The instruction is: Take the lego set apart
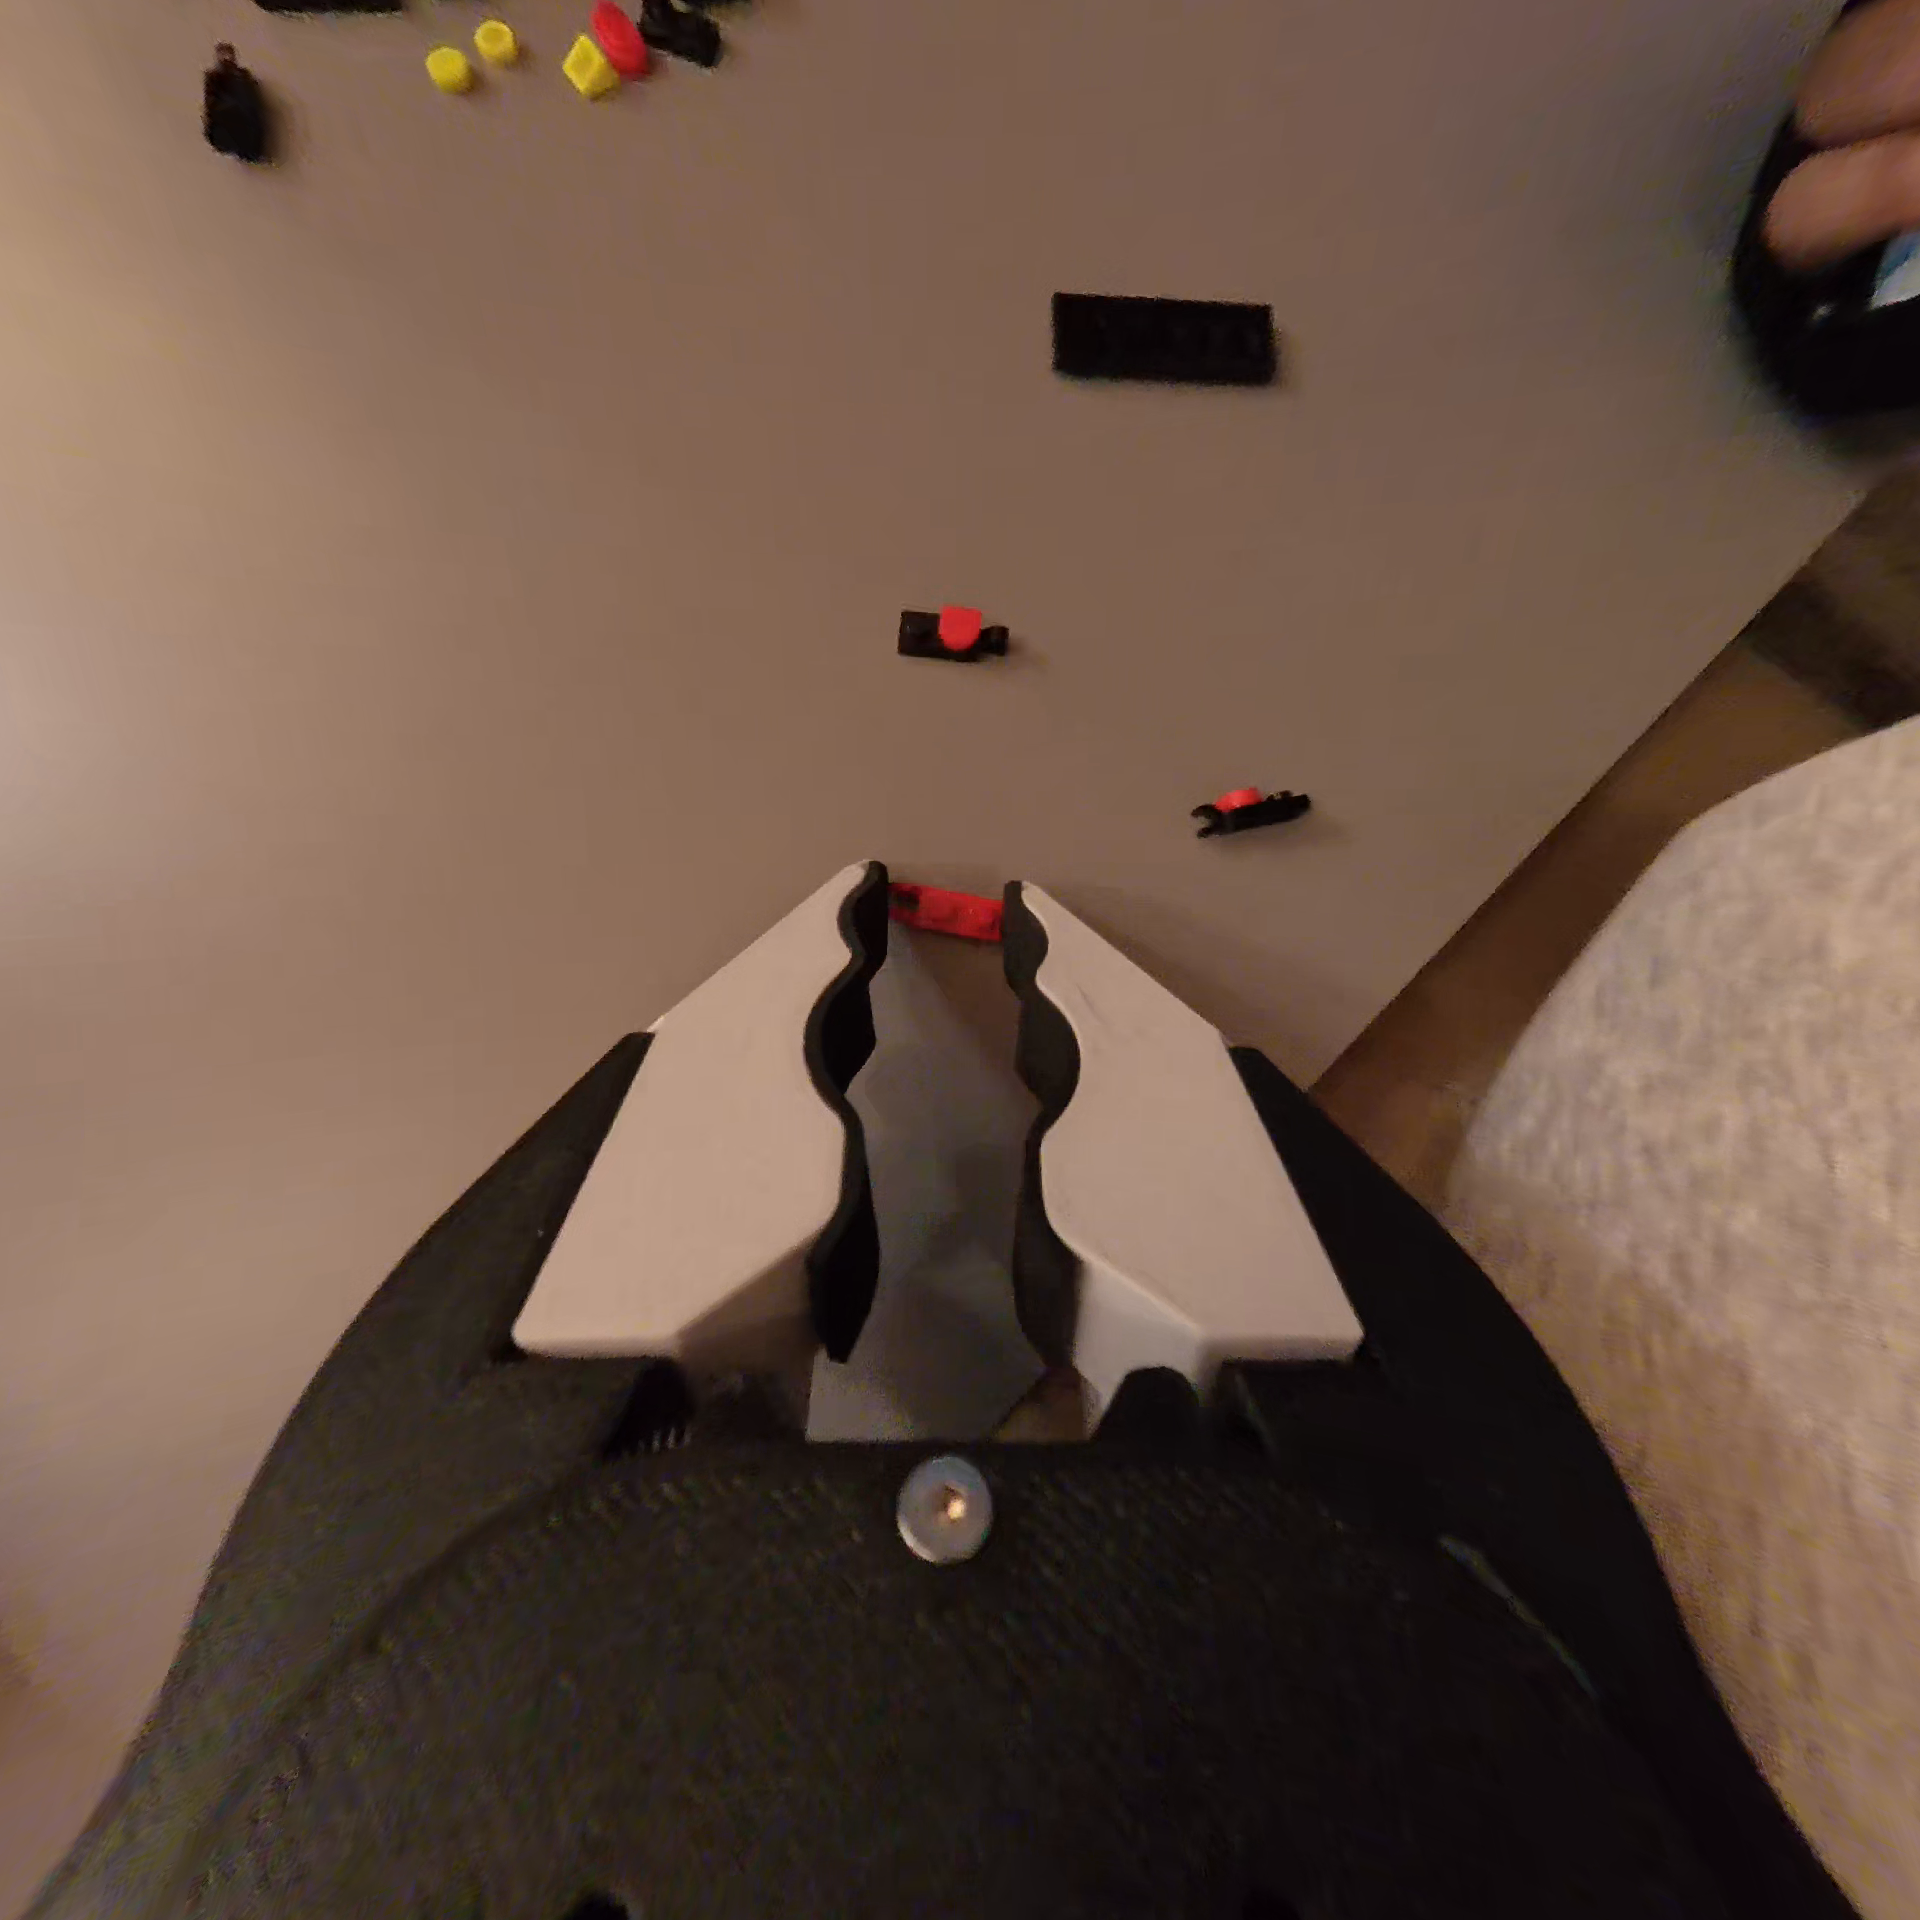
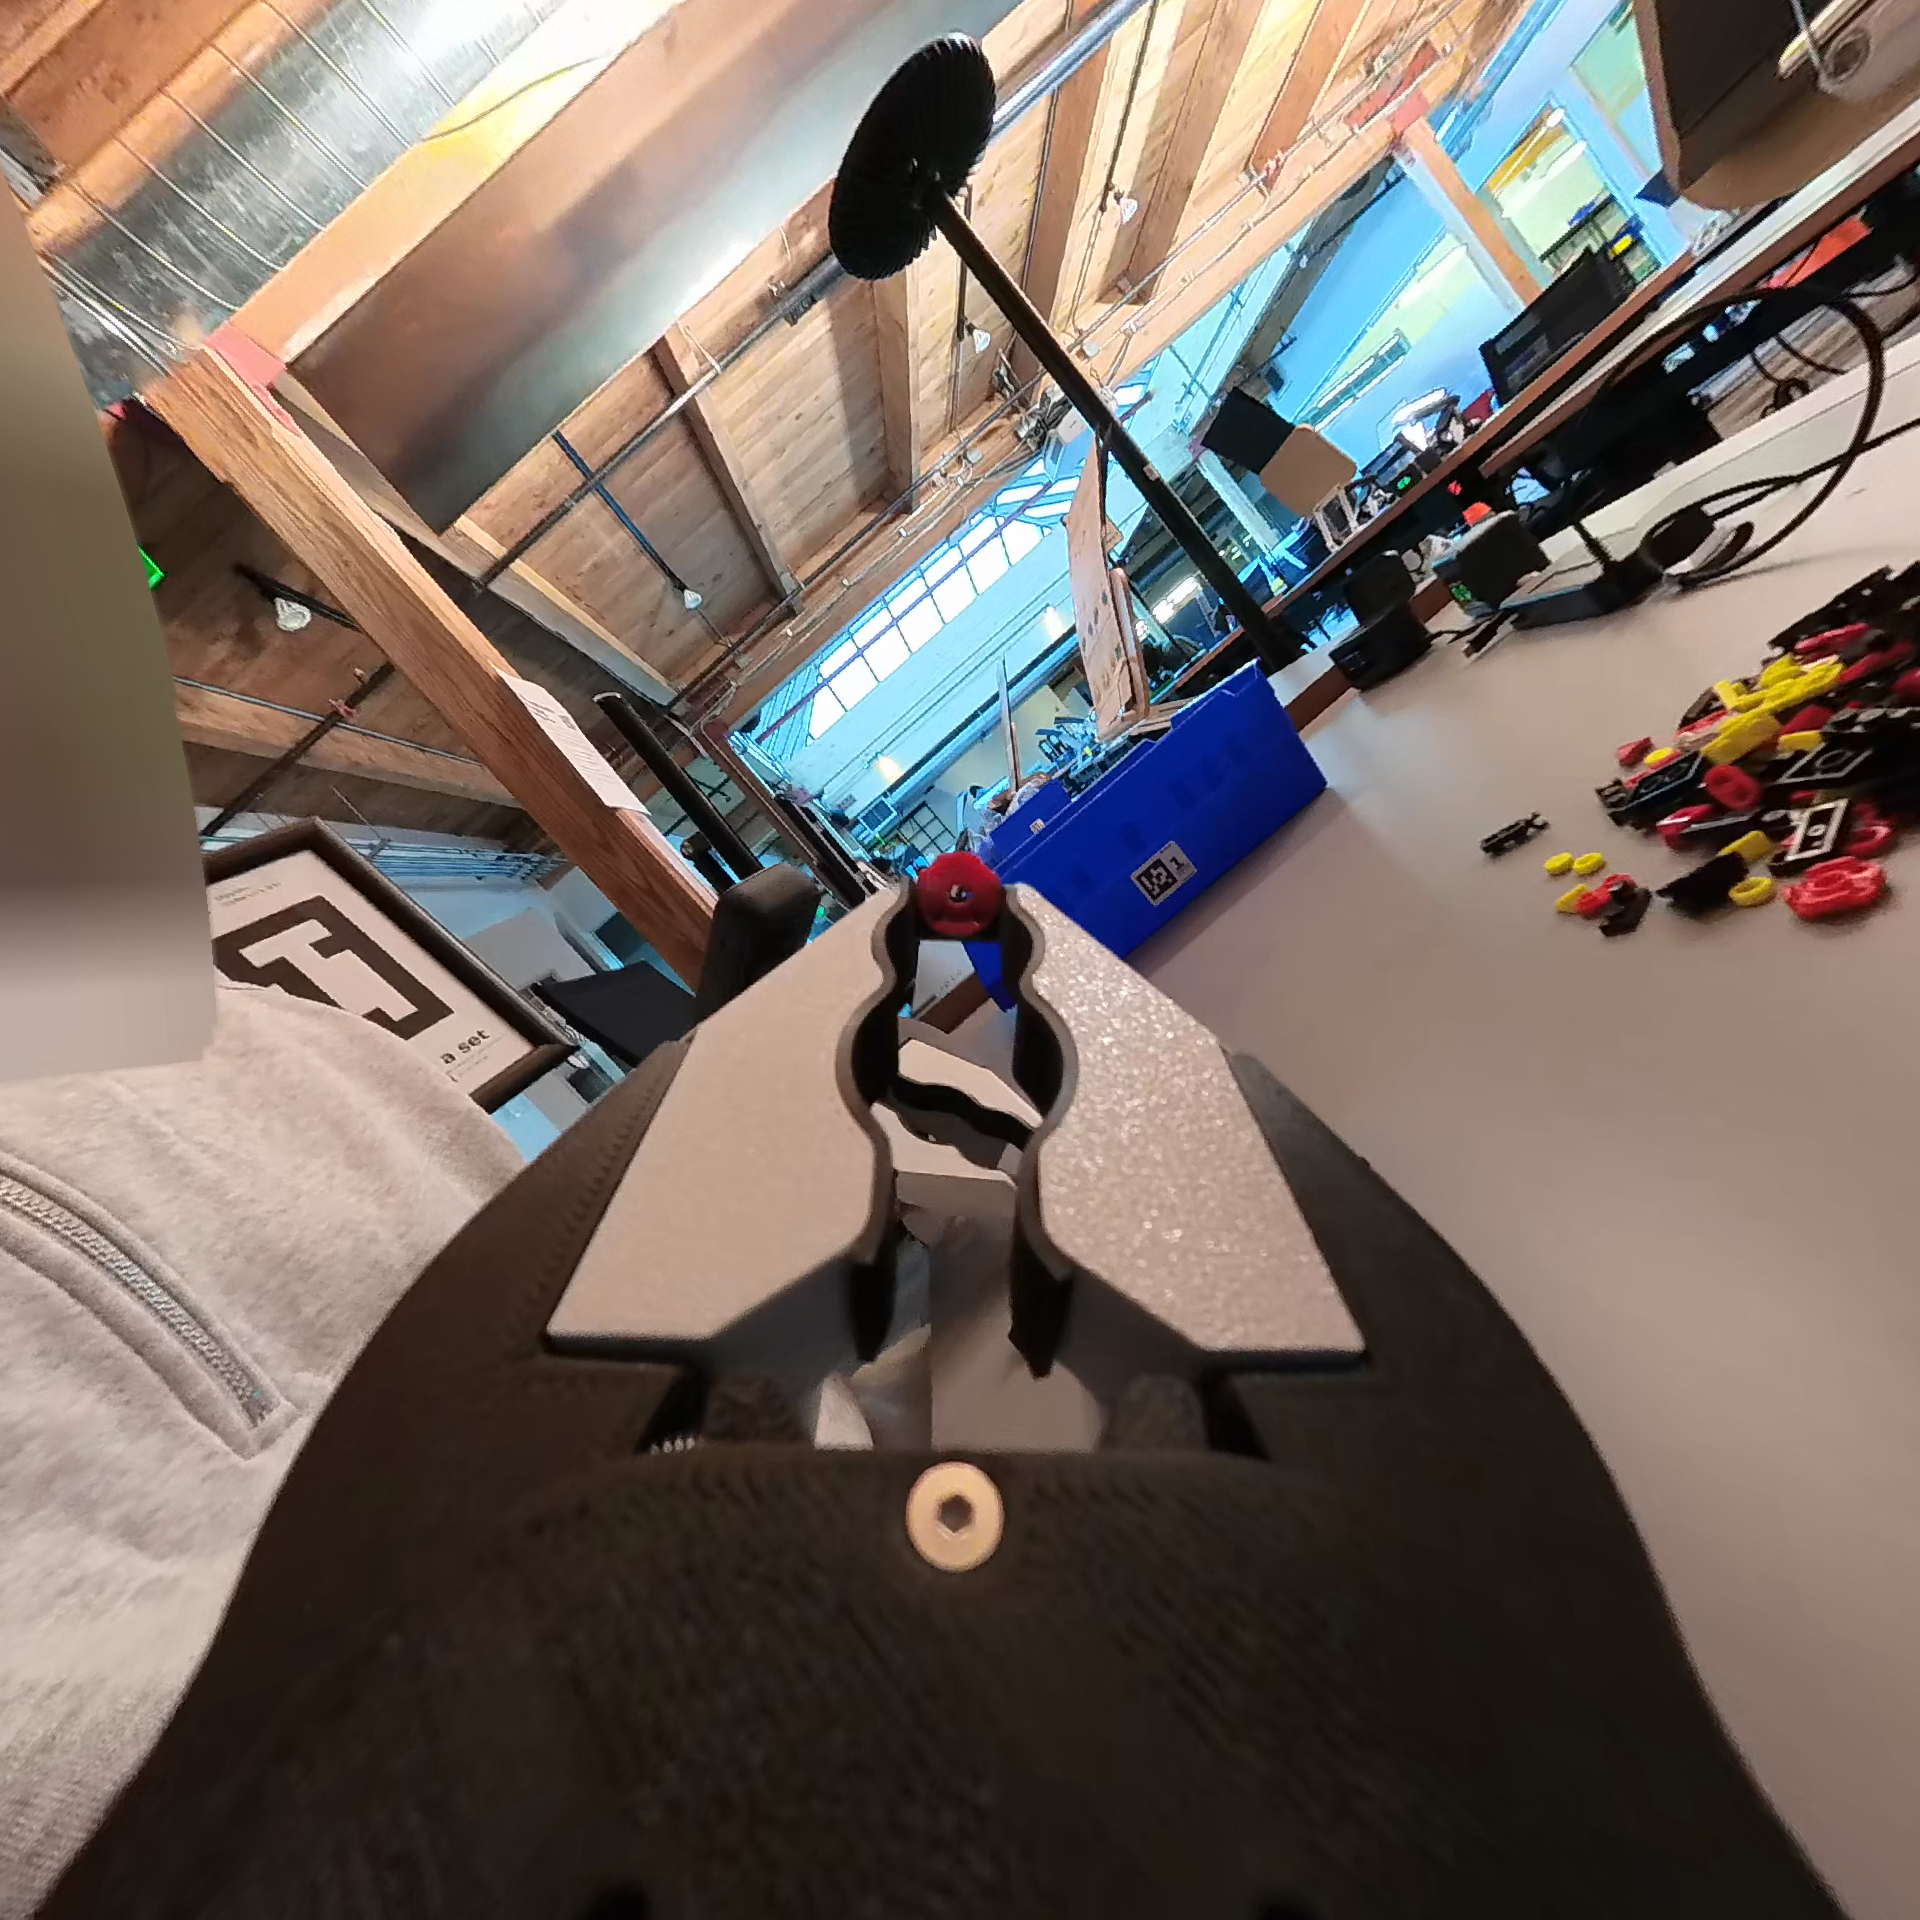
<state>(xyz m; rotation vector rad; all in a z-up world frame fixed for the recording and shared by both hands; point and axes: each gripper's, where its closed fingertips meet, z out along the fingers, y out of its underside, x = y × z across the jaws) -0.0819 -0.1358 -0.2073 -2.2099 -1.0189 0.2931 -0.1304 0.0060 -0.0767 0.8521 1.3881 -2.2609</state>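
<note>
On a pale grey tabletop point(image 1: 520, 520), the left gripper point(image 1: 945, 904) points down with its fingers clenched on a thin, flat red plastic lego plate point(image 1: 945, 912), pinched by its two short ends at the very tips. Beyond it lie two small black clip pieces, each capped with a red stud — one straight ahead point(image 1: 953, 634), one off to the right point(image 1: 1250, 811) — and a long black studded plate point(image 1: 1162, 339) farther on. Small yellow round and square bricks point(image 1: 497, 44) dot the far left edge.

To the right, the right gripper point(image 2: 958, 902) is raised off the table, grasping a small round red plastic lego knob point(image 2: 958, 896) between its tips. Past it stand a blue plastic bin point(image 2: 1164, 810) and, on the table at far right, a heap of loose red, yellow and black lego pieces point(image 2: 1787, 769) — a sign the dismantling is likely well advanced.

These parts look feather-light, rigid and smooth, so they are liable to slip or flick out of a pinch. The plate is probably best taken across its narrow edges, the knob around its rim, with only moderate squeeze.
</note>
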